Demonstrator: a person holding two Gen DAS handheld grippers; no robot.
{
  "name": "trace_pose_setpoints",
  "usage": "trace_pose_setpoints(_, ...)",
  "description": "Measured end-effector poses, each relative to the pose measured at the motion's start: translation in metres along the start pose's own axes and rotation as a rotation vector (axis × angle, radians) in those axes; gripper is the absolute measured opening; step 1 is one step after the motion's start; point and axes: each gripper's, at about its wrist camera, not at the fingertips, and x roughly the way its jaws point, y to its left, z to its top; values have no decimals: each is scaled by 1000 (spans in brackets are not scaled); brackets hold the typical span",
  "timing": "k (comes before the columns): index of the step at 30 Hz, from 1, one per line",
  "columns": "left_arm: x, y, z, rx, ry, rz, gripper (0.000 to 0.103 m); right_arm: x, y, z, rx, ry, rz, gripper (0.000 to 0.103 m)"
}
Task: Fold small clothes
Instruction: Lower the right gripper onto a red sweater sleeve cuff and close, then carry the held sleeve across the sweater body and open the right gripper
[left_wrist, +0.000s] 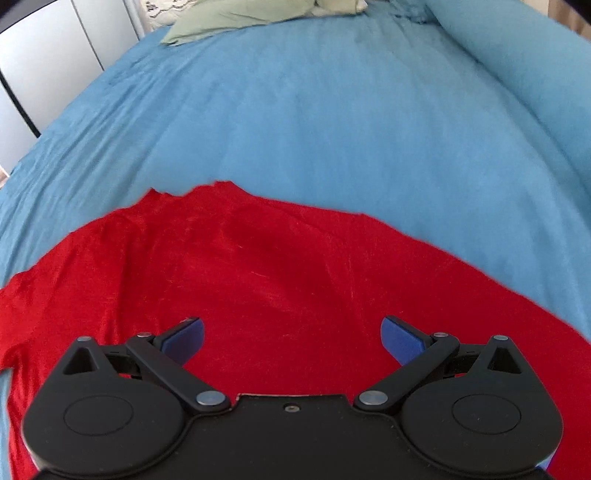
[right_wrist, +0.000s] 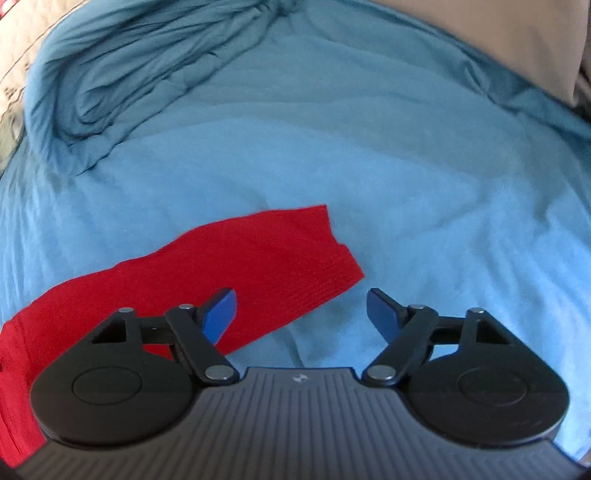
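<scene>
Both hand-held grippers hover open-jawed above red garment.

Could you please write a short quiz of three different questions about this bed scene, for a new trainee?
1. True or false: the left gripper is clamped on the red garment.
2. Multiple choice: in the right wrist view, which part of the red garment lies in front of the right gripper? A) a hood B) a sleeve with a ribbed cuff C) a pocket
3. Short answer: what colour is the bedsheet under the garment?

Key:
1. False; its jaws stand open above the cloth, with nothing pinched.
2. B; the sleeve lies flat, its cuff end pointing right.
3. Blue.
</scene>
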Motion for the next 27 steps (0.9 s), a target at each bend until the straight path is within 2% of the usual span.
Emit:
trace_pose_setpoints(5, 29, -10, -5, 15, 9, 8, 103, 13, -7, -2, 54, -13, 10, 84)
trace_pose_setpoints(8, 38, -14, -6, 16, -1, 4, 103, 15, -5, -2, 45, -45, 12, 64)
trace_pose_setpoints(10, 41, -13, -6, 10, -7, -2, 103, 14, -1, -2, 32, -58, 14, 39)
trace_pose_setpoints(13, 45, -11, -5, 7, -6, -12, 103, 8, 8, -1, 14, -89, 8, 26)
trace_pose_setpoints(16, 48, -10, -2, 13, 0, -23, 103, -7, 21, 3, 3, -139, 15, 25)
trace_pose_setpoints(21, 55, -3, 13, 35, 48, -65, 103, -42, 61, 10, -16, -210, 94, 24)
trace_pose_setpoints(23, 49, 9, 20, 27, 53, -85, 103, -57, 88, 13, -33, -229, 148, 24)
trace_pose_setpoints(27, 23, 63, 32, -10, -18, -108, 103, -85, 160, 11, -104, -261, 273, 24)
